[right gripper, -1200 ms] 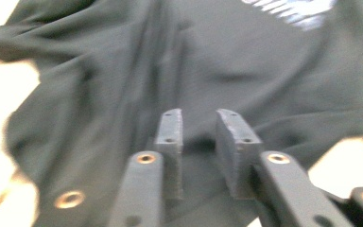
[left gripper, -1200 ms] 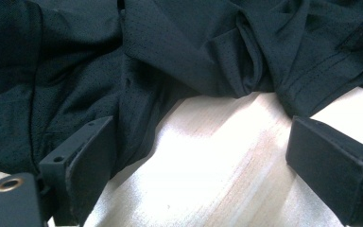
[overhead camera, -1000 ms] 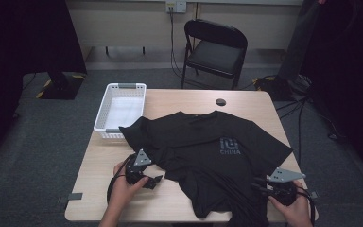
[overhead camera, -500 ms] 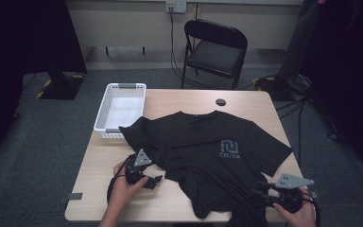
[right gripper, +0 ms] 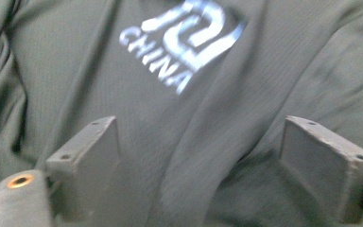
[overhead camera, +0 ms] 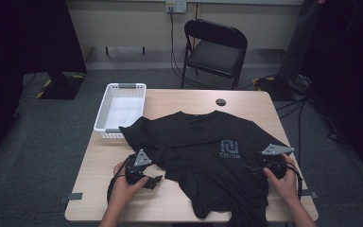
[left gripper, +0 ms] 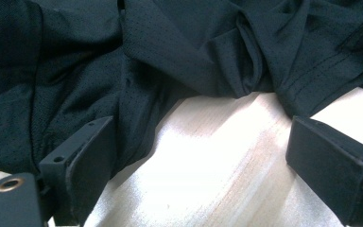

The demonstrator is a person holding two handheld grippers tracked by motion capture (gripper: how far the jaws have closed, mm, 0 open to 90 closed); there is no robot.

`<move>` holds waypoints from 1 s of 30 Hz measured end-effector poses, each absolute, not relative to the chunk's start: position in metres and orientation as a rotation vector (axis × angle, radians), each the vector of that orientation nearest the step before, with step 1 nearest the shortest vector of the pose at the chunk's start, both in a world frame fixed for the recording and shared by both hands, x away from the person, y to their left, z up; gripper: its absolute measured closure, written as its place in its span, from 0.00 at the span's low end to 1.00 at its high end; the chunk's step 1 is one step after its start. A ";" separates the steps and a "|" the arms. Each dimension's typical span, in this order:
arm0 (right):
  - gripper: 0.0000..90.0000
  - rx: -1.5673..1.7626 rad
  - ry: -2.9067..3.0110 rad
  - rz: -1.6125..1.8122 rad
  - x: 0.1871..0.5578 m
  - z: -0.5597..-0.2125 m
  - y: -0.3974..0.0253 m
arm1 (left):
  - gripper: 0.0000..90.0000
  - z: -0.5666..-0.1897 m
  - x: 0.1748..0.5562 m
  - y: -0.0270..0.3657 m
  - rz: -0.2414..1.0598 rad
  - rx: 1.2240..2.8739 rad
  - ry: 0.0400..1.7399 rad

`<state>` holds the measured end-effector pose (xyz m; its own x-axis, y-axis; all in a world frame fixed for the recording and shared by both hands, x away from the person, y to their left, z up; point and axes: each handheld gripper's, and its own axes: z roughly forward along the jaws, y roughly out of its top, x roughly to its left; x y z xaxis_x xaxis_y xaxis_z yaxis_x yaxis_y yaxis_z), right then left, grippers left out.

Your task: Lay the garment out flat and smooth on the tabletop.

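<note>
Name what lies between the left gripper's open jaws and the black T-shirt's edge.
Bare wooden table: the left gripper view shows the left gripper with nothing before the black T-shirt.

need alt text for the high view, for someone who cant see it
A black short-sleeved t-shirt with a pale chest logo lies spread and wrinkled on a light wooden table. A person's hands hold the left gripper at the shirt's left edge and the right gripper at its right sleeve. A white plastic basket sits at the table's left edge.

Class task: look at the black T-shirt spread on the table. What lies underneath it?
The wooden table shows bare around the black T-shirt. Whether anything else lies beneath is hidden by the cloth.
</note>
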<state>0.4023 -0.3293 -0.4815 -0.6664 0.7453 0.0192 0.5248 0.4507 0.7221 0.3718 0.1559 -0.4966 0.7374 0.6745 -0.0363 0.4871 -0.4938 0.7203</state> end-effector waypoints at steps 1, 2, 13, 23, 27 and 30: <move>0.14 1.098 2.430 1.036 0.403 -0.484 -0.330 | 0.11 -0.497 0.372 0.156 0.323 2.192 0.871; 0.15 1.095 2.437 1.029 0.403 -0.486 -0.330 | 0.11 -0.497 0.372 0.156 0.324 2.193 0.871; 0.12 1.096 2.430 1.008 0.403 -0.490 -0.331 | 0.16 -0.486 0.362 0.160 0.326 2.128 0.875; 0.12 1.095 2.430 1.008 0.403 -0.490 -0.331 | 0.45 -0.474 0.345 0.119 0.238 2.129 0.816; 0.12 1.095 2.430 1.008 0.403 -0.490 -0.331 | 0.55 -0.482 0.351 0.108 0.275 2.204 0.816; 0.12 1.095 2.430 1.008 0.403 -0.490 -0.331 | 0.76 -0.481 0.353 0.106 0.281 2.258 0.822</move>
